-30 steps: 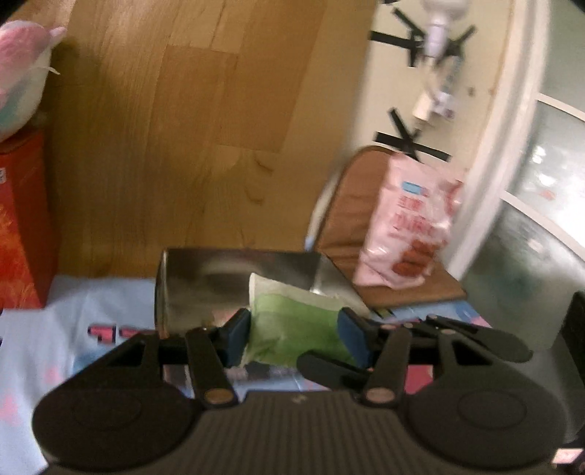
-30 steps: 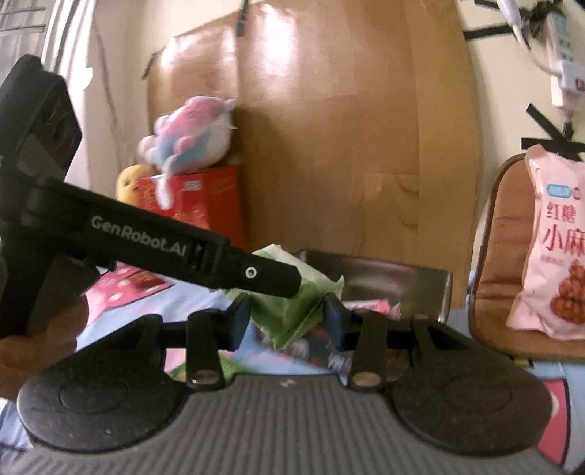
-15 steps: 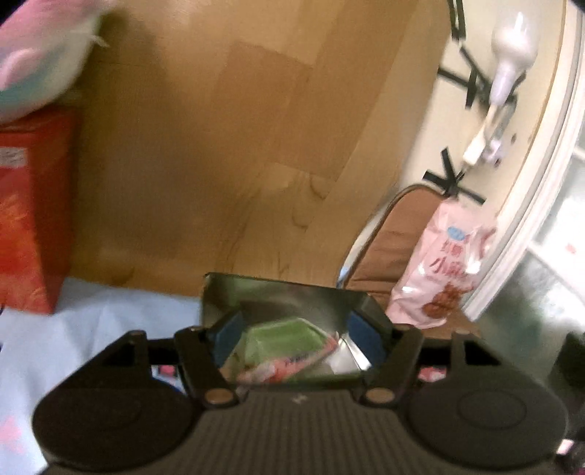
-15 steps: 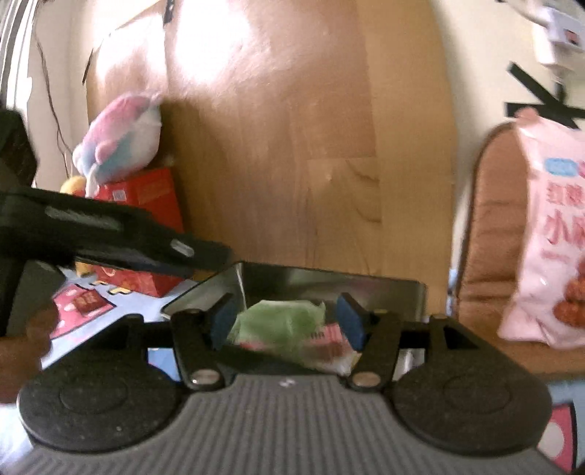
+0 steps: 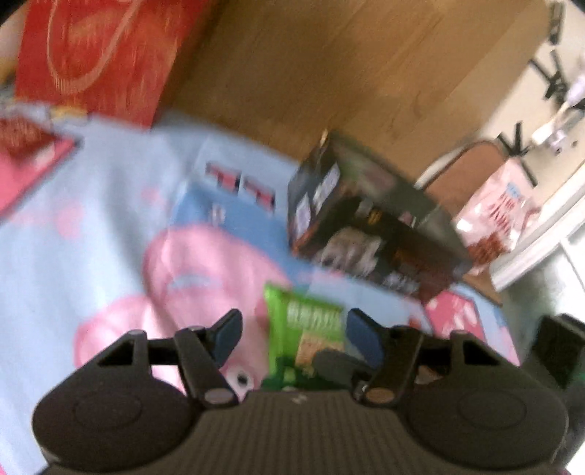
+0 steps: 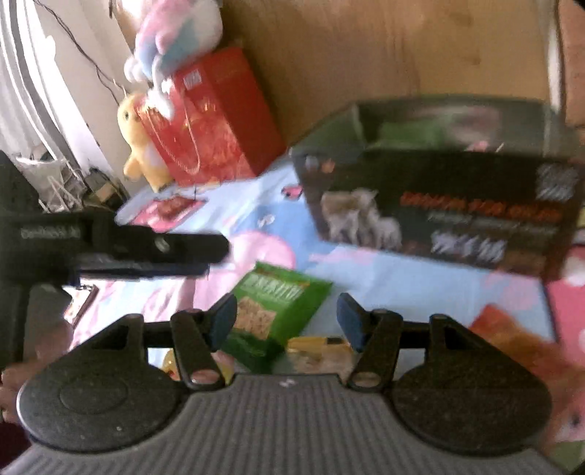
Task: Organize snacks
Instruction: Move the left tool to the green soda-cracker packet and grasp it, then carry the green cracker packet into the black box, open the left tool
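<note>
A green snack packet (image 5: 307, 329) lies on the blue and pink cloth, also in the right wrist view (image 6: 276, 310). A dark printed box (image 6: 438, 212) stands open behind it with green and pink packets inside; it also shows in the left wrist view (image 5: 369, 226). My left gripper (image 5: 292, 334) is open and empty, above the green packet. My right gripper (image 6: 287, 316) is open and empty, over the same packet. Both views are blurred.
A red box (image 6: 215, 117) with plush toys (image 6: 175, 33) stands at the back left against a wooden board. A pink snack bag (image 5: 493, 215) leans on a brown chair. Orange and yellow packets (image 6: 512, 339) lie near the right gripper. The left gripper's body (image 6: 109, 244) crosses the right view.
Both grippers have pulled back from the box's opening and tilted down towards the cloth. The green packet that they held a second ago lies in the box; another green packet is below them.
</note>
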{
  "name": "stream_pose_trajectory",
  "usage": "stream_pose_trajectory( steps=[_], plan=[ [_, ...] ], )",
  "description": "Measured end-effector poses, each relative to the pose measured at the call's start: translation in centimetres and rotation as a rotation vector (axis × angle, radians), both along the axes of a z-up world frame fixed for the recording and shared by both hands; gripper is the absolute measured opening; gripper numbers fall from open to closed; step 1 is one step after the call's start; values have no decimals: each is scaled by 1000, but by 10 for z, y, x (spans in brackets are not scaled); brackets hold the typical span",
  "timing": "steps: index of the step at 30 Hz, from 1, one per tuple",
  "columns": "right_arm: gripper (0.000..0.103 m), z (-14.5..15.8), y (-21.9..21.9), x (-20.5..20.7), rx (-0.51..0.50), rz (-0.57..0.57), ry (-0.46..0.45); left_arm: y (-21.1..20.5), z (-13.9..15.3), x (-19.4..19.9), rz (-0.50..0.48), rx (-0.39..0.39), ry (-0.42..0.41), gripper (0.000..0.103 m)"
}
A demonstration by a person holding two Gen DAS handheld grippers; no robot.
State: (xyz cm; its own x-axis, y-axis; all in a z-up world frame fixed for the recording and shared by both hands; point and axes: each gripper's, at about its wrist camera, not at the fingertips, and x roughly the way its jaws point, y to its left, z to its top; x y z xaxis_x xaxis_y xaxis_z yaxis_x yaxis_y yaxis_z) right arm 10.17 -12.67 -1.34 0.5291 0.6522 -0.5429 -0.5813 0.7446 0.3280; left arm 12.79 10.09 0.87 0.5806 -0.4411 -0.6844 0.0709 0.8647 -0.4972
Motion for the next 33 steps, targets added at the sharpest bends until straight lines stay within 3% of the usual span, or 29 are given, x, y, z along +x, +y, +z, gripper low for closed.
stream_pose_trajectory(
  steps=[4, 7, 9, 14, 17, 23, 26, 33],
  plan=[
    [65, 4, 7, -27, -77, 108, -57, -19, -8, -14, -81, 5, -28, 52],
    [65, 3, 14, -51, -189, 86, -159, -46, -6, -34, -118, 151, -99, 53],
    [60, -1, 16, -64, -228, 62, -216, -55, -6, -46, -131, 192, -118, 53],
    [48, -3, -3, -80, -200, 30, -239, -50, 3, -69, -133, 143, -123, 52],
    [47, -1, -6, -98, -190, 8, -279, -50, 8, -82, -146, 111, -129, 52],
    [37, -10, -8, -119, -163, 16, -269, -63, 9, -113, -163, 187, -187, 52],
    [35, -7, -10, -121, -162, -2, -295, -63, 16, -112, -165, 168, -181, 52],
    [32, 12, -29, -107, -85, -95, -351, -78, 48, -96, -188, 156, -256, 52]
  ],
)
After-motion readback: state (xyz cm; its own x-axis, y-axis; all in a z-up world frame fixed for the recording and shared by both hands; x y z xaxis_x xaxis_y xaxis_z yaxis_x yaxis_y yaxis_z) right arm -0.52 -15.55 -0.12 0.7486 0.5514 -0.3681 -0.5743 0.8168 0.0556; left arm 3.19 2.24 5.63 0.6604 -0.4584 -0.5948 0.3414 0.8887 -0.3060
